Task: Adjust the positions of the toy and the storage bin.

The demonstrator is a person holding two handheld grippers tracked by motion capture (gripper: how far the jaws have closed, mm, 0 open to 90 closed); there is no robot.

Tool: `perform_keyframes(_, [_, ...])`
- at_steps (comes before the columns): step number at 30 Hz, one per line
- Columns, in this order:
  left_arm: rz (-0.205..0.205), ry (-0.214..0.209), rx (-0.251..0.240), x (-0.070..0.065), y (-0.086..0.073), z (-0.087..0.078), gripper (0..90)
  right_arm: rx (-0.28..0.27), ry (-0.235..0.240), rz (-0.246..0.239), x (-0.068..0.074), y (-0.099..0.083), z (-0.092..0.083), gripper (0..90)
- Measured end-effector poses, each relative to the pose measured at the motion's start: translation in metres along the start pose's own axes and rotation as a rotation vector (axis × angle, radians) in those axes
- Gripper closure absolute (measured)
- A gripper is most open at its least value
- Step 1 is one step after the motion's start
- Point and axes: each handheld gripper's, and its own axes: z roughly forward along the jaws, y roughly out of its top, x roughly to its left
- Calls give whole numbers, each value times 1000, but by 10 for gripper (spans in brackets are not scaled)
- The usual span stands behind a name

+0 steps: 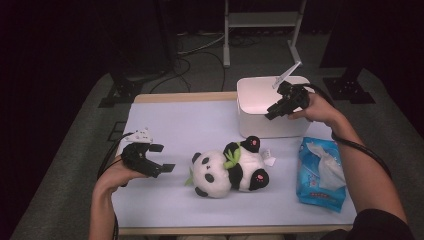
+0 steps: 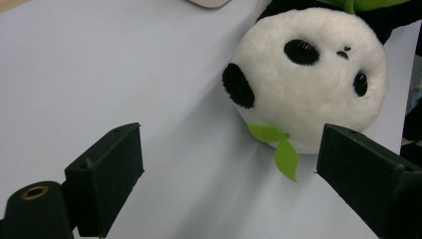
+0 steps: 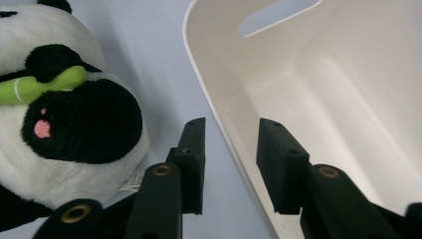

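Note:
A black-and-white panda plush (image 1: 225, 167) with a green leaf lies on its side in the middle of the lavender table (image 1: 175, 125). My left gripper (image 1: 164, 157) hovers open just left of the plush's head. In the left gripper view the panda's face (image 2: 308, 84) sits beyond the wide-spread jaws of that gripper (image 2: 231, 132), nothing between them. My right gripper (image 1: 272, 112) hangs over the front rim of the white bin (image 1: 272, 125). In the right gripper view its jaws (image 3: 233, 124) straddle the bin's rim (image 3: 209, 84) without touching it, with the panda (image 3: 64, 114) to the left.
A blue pack of tissues (image 1: 320, 172) lies at the table's right edge, beside the person's right forearm. The bin's inside (image 3: 323, 99) holds nothing. Cables trail from both grippers. A white metal stand (image 1: 262, 20) and dark floor lie beyond the table's far edge.

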Motion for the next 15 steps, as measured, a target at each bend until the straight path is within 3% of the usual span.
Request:
perform_keyframes(2, [-3,-2,0,0,0,0,101,7,3,0,-1,0,2,669])
perform_keyframes(3, [-7,-2,-3,1,-1,0,101,27,6,4,-2,1,7,719])
perform_keyframes(8, [-14,-1,-10,3,-2,-1,101,46,34,10,-3,4,14,755])
perform_keyframes(15, [-20,-7,-9,4,-3,-1,102,44,74,-12,0,11,18,807])
